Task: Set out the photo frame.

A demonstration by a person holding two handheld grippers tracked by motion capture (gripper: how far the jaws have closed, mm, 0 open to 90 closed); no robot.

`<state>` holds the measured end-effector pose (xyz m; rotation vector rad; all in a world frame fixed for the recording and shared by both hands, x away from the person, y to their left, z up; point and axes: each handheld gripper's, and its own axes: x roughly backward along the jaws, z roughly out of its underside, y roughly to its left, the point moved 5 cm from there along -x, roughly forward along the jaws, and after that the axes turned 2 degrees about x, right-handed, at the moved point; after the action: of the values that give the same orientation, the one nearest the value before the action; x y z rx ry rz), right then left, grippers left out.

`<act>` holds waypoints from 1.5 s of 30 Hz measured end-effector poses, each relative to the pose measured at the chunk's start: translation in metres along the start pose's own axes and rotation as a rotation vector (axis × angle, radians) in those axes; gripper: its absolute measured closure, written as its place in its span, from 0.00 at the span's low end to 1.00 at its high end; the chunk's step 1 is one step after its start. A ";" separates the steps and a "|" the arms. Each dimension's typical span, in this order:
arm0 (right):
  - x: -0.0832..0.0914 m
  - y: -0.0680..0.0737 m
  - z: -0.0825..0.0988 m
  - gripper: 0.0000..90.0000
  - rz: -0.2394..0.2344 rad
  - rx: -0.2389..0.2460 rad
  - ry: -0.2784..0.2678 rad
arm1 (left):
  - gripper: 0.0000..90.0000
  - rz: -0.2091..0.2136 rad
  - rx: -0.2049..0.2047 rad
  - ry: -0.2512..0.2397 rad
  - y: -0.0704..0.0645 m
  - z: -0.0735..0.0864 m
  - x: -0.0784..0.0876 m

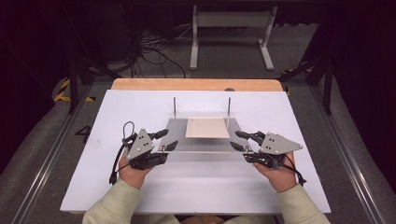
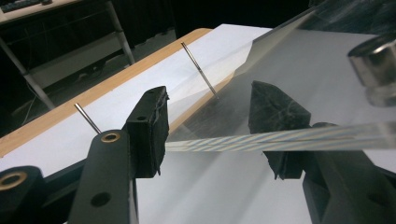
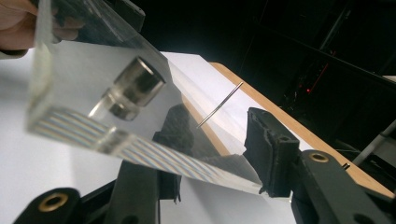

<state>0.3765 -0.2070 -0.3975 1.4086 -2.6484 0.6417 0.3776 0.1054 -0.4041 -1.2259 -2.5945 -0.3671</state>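
Observation:
A clear acrylic plate (image 1: 205,145) lies on the white board, and a cream sheet (image 1: 208,127) shows at its far half. Two thin metal pins (image 1: 174,106) (image 1: 229,106) stand at its far corners. My left gripper (image 1: 166,140) sits at the plate's near left corner. In the left gripper view, the plate's edge (image 2: 280,136) ends at one pad (image 2: 149,133) and crosses over the other jaw. My right gripper (image 1: 238,140) sits at the near right corner. There one pad (image 3: 268,154) touches the plate's corner (image 3: 252,179) and the other jaw lies under it. A short metal cylinder (image 3: 133,88) is fixed to the plate.
The white board (image 1: 140,196) lies on a wooden table whose far edge (image 1: 196,84) shows. A white metal stand (image 1: 231,28) and loose cables (image 1: 154,51) are on the floor beyond. Metal rails (image 1: 46,154) run along both sides.

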 end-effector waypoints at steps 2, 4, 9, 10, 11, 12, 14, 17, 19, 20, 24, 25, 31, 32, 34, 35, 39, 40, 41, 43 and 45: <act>0.000 -0.001 -0.001 0.64 0.008 0.003 -0.007 | 0.52 -0.006 0.004 -0.005 0.000 -0.001 0.000; 0.000 -0.001 -0.002 0.64 0.016 0.003 -0.010 | 0.52 -0.015 0.001 -0.007 0.000 -0.002 0.000; 0.001 -0.002 -0.009 0.65 0.058 0.040 -0.040 | 0.55 -0.077 -0.049 -0.031 -0.003 -0.015 0.008; 0.003 -0.002 -0.011 0.65 0.063 0.043 -0.052 | 0.56 -0.075 -0.048 -0.041 -0.004 -0.017 0.010; 0.004 -0.003 -0.013 0.65 0.068 0.045 -0.061 | 0.57 -0.074 -0.049 -0.056 -0.005 -0.019 0.011; 0.006 -0.003 -0.017 0.65 0.076 0.051 -0.071 | 0.58 -0.075 -0.047 -0.069 -0.005 -0.022 0.013; 0.010 -0.003 -0.024 0.66 0.094 0.069 -0.084 | 0.58 -0.080 -0.048 -0.079 -0.005 -0.025 0.014; 0.012 -0.002 -0.031 0.67 0.113 0.087 -0.094 | 0.59 -0.096 -0.051 -0.099 -0.004 -0.033 0.018; 0.014 -0.002 -0.037 0.67 0.132 0.104 -0.102 | 0.59 -0.112 -0.055 -0.111 -0.005 -0.039 0.021; 0.018 -0.001 -0.045 0.68 0.162 0.125 -0.111 | 0.60 -0.122 -0.057 -0.123 -0.005 -0.043 0.023; 0.023 0.000 -0.058 0.67 0.216 0.139 -0.121 | 0.62 -0.149 -0.061 -0.156 -0.007 -0.056 0.030; 0.024 0.001 -0.060 0.67 0.228 0.141 -0.121 | 0.61 -0.150 -0.057 -0.163 -0.007 -0.059 0.031; 0.029 0.005 -0.073 0.65 0.246 0.124 -0.134 | 0.62 -0.159 -0.039 -0.183 -0.013 -0.069 0.042; 0.030 0.006 -0.074 0.65 0.246 0.114 -0.136 | 0.62 -0.162 -0.040 -0.182 -0.014 -0.071 0.045; 0.032 0.009 -0.079 0.65 0.245 0.103 -0.135 | 0.62 -0.163 -0.038 -0.185 -0.015 -0.072 0.047; 0.034 0.011 -0.081 0.65 0.241 0.098 -0.133 | 0.62 -0.161 -0.035 -0.188 -0.016 -0.074 0.049; 0.040 0.017 -0.091 0.65 0.220 0.076 -0.129 | 0.62 -0.141 -0.007 -0.179 -0.021 -0.079 0.059; 0.042 0.018 -0.092 0.65 0.217 0.074 -0.127 | 0.62 -0.132 0.012 -0.169 -0.023 -0.081 0.062; 0.043 0.019 -0.094 0.65 0.216 0.073 -0.125 | 0.62 -0.125 0.018 -0.167 -0.024 -0.083 0.064; 0.046 0.022 -0.099 0.64 0.212 0.066 -0.127 | 0.62 -0.109 0.036 -0.168 -0.025 -0.084 0.065; 0.048 0.021 -0.101 0.64 0.200 0.041 -0.126 | 0.62 -0.106 0.041 -0.165 -0.026 -0.085 0.065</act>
<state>0.3193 -0.1941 -0.3007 1.2422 -2.9183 0.6488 0.3274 0.1086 -0.3065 -1.1539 -2.7999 -0.2402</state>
